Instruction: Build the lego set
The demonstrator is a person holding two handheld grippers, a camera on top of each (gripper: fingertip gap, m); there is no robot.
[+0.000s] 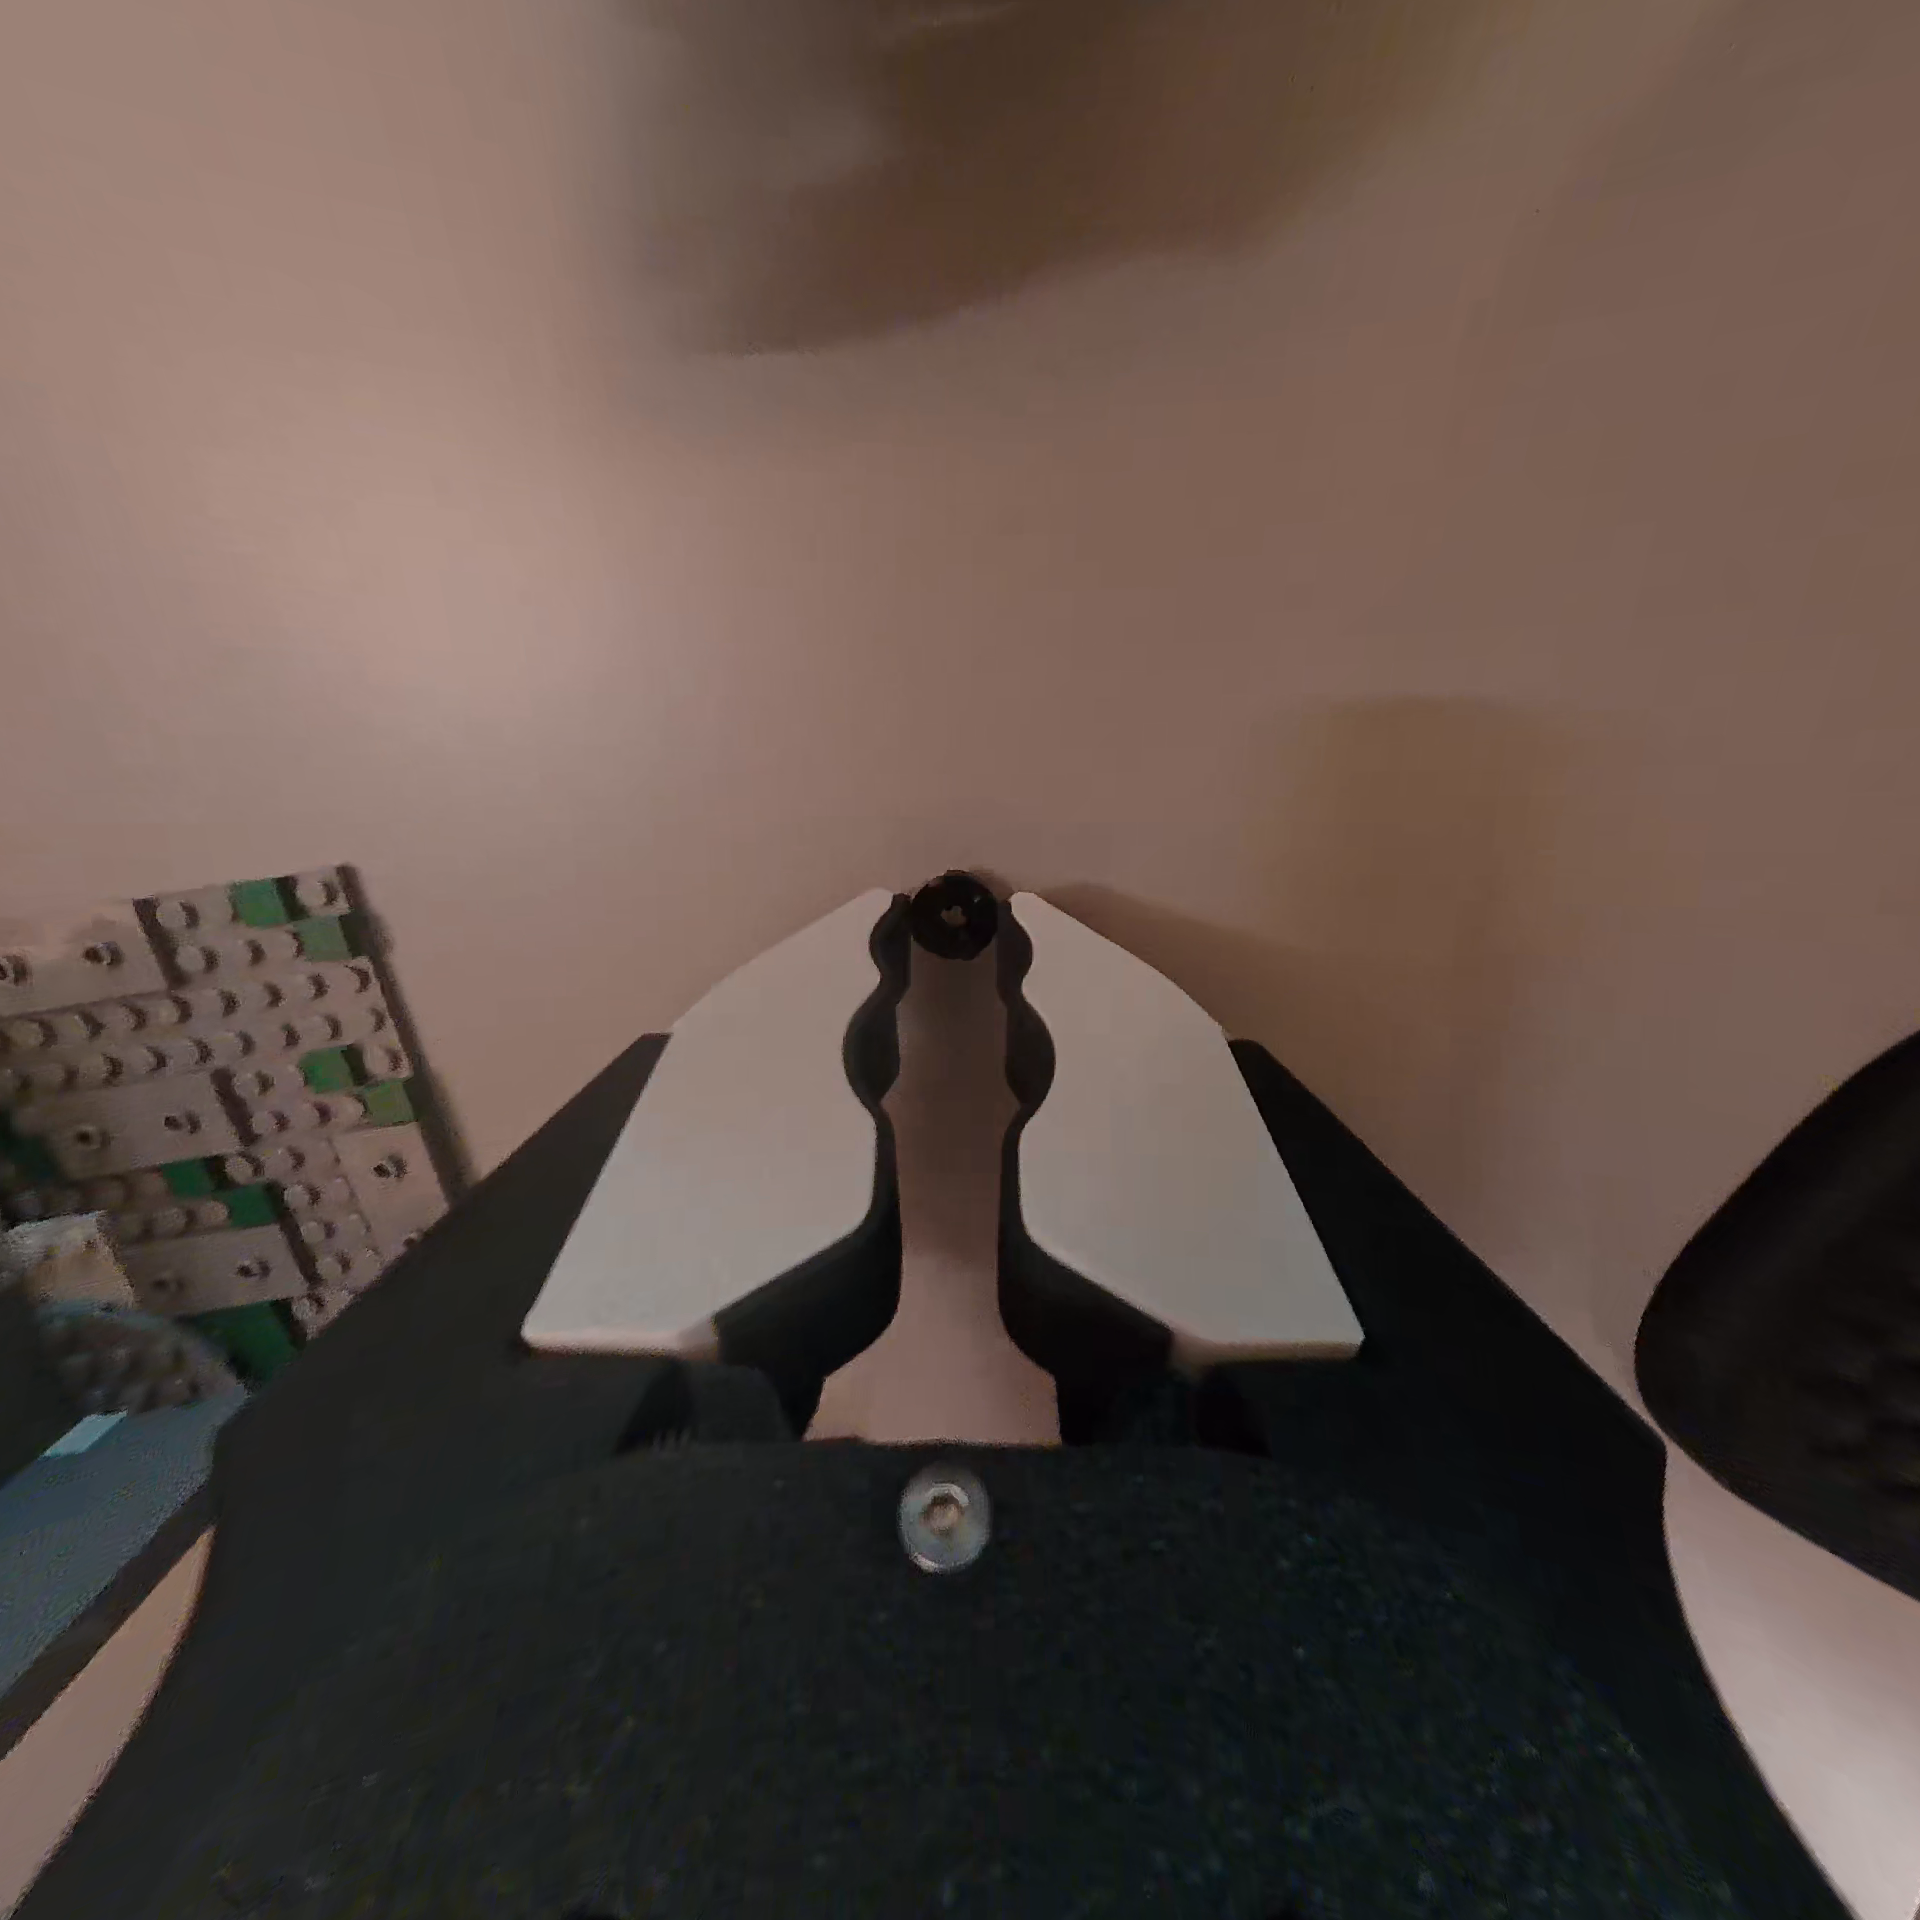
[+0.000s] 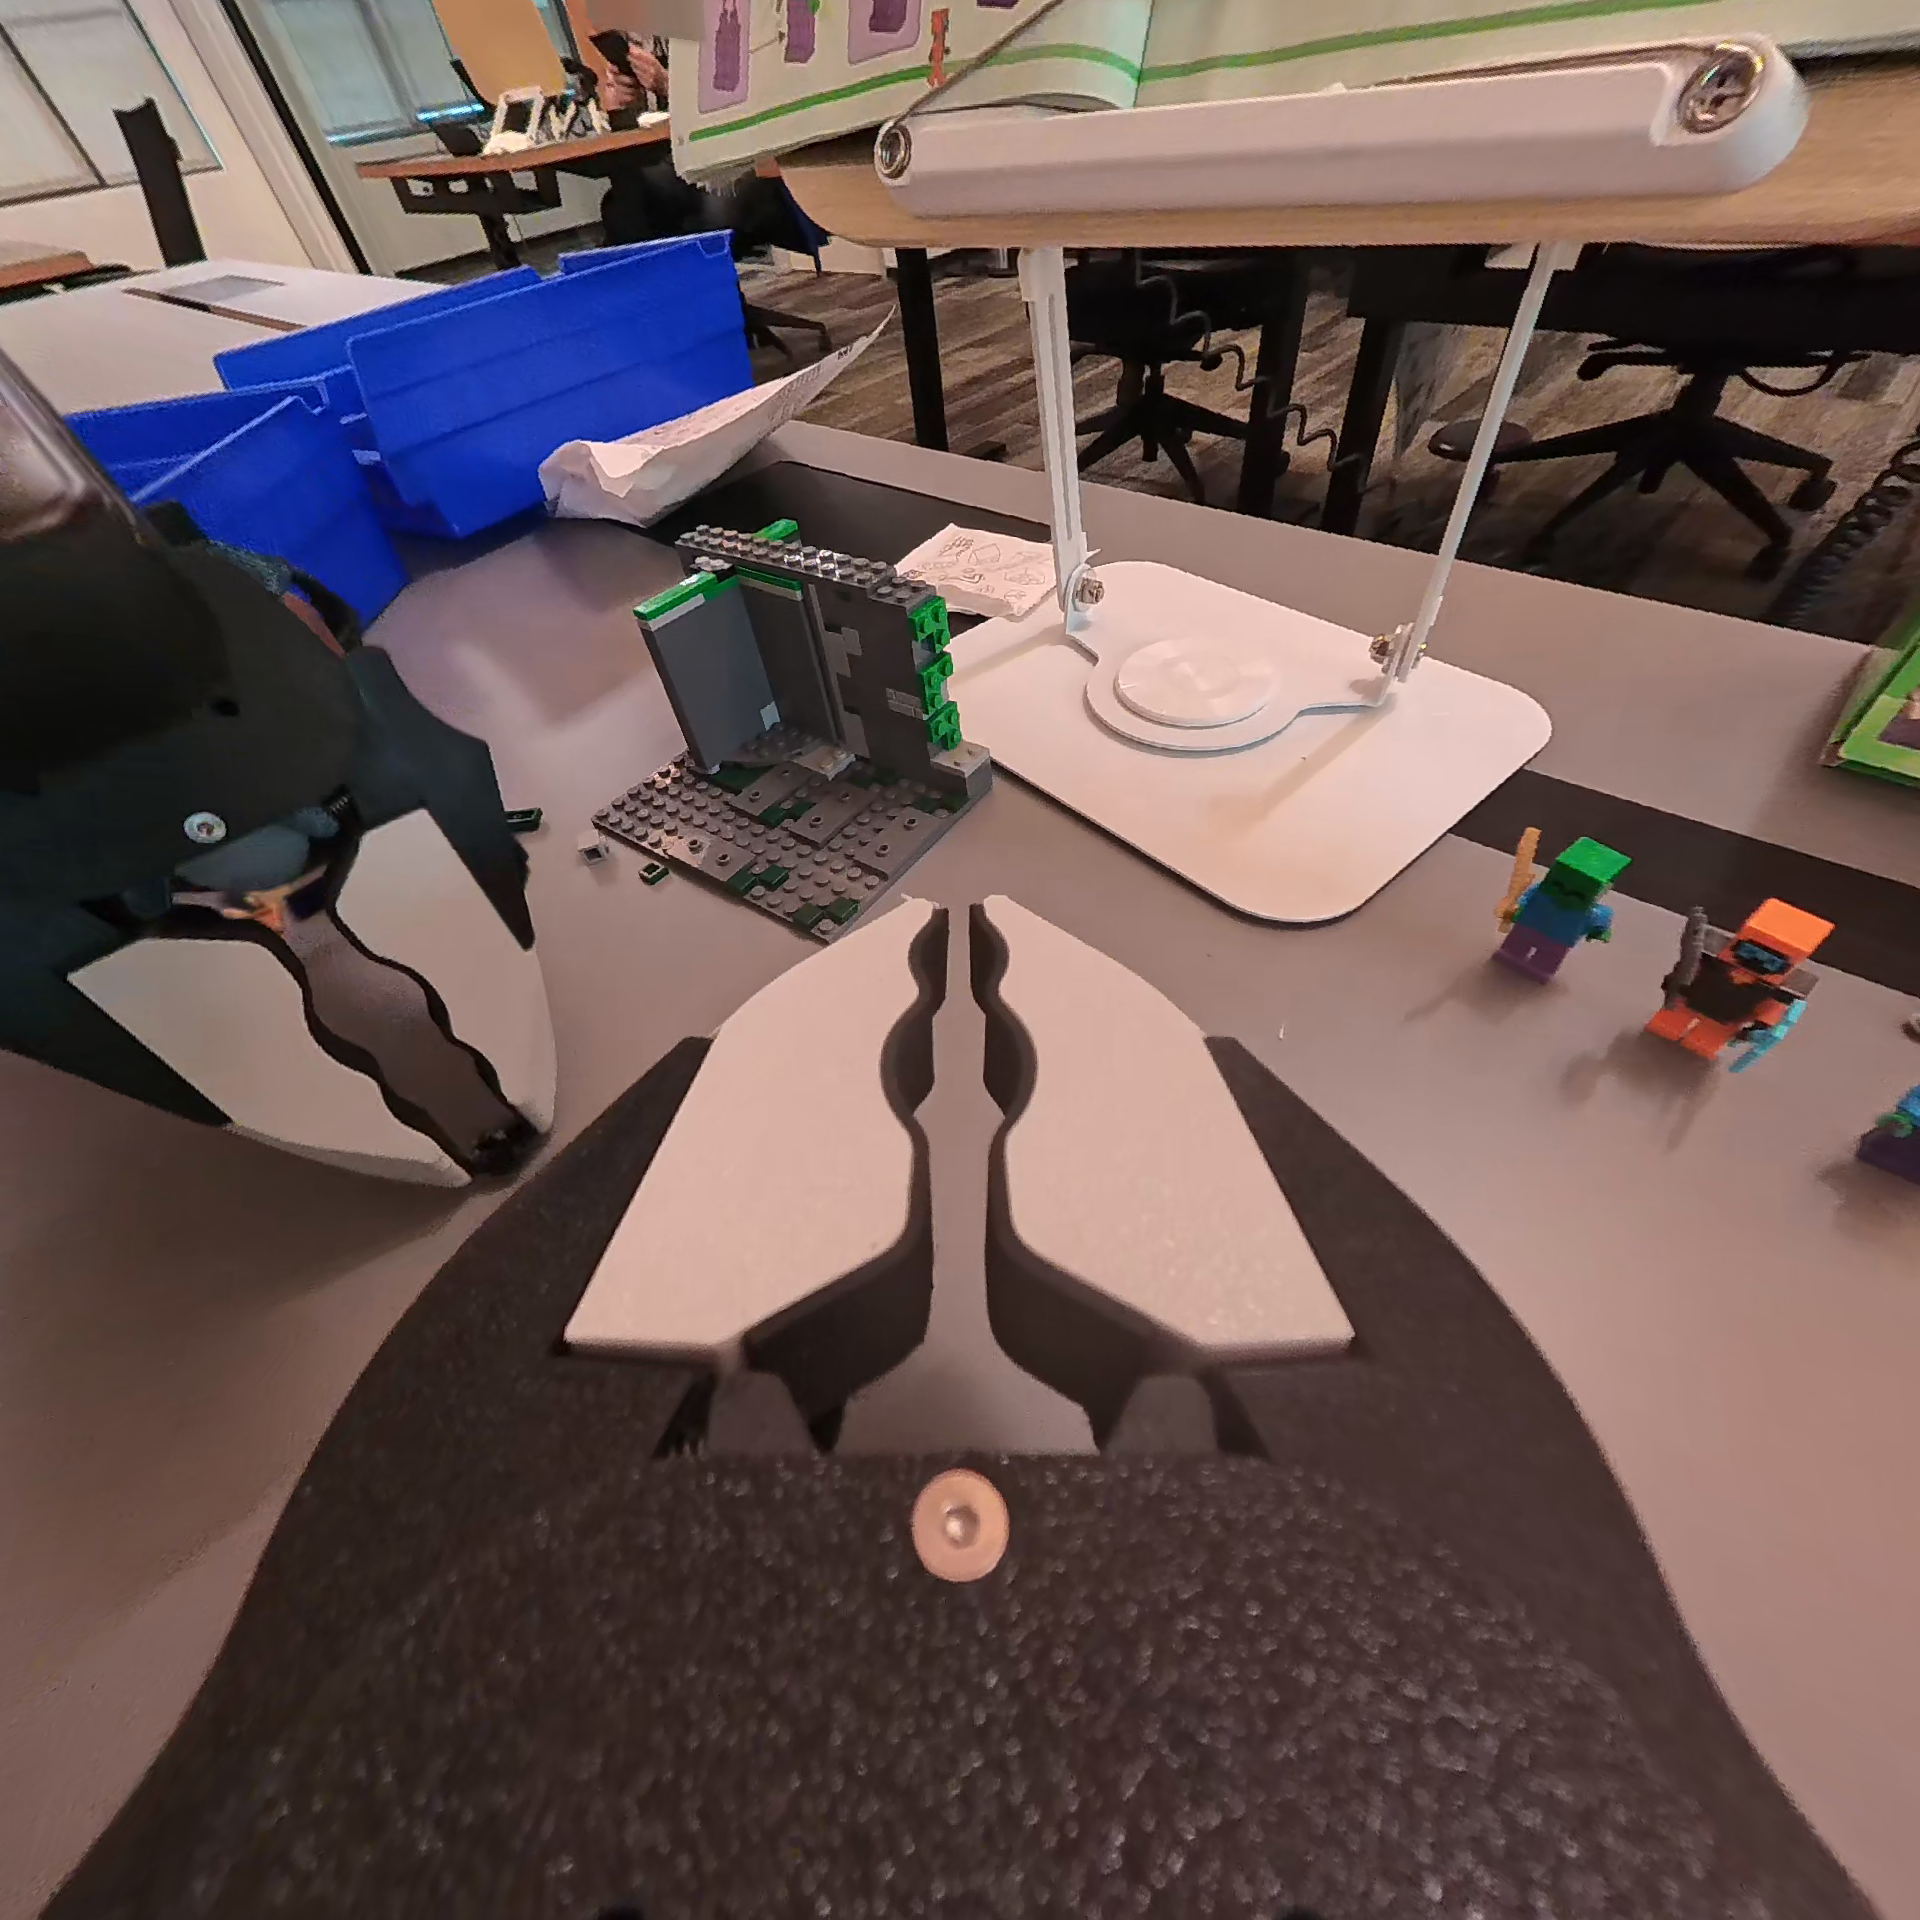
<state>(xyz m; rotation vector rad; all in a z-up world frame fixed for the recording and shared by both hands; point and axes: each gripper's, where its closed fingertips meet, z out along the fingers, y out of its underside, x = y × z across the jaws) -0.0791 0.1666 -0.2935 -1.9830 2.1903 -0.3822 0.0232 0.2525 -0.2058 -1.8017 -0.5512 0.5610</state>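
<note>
Two grippers work over a grey table [image 2: 1299, 1091]; at the far left sit blue bins [image 2: 499, 384] with a crumpled paper [image 2: 665, 457] beside them; nearer on the left, the left gripper [image 1: 954, 925] points its tips down at the tabletop and pinches a small black round piece [image 1: 952, 918] between them, its tips seen again in the right wrist view [image 2: 499, 1143]; right of it and farther back stands the lego build [image 2: 800, 727], a grey studded baseplate with an upright grey wall edged in green, and a few tiny loose pieces [image 2: 592, 850] lie just left of its base; in the near middle the right gripper [image 2: 958, 914] holds nothing, its jaws nearly together with a thin gap; right of the build rests a white stand [image 2: 1351, 810] carrying an instruction booklet [image 2: 914, 73]; at the far right stand a green-headed minifigure [image 2: 1558, 909] and an orange minifigure [image 2: 1735, 982].
</note>
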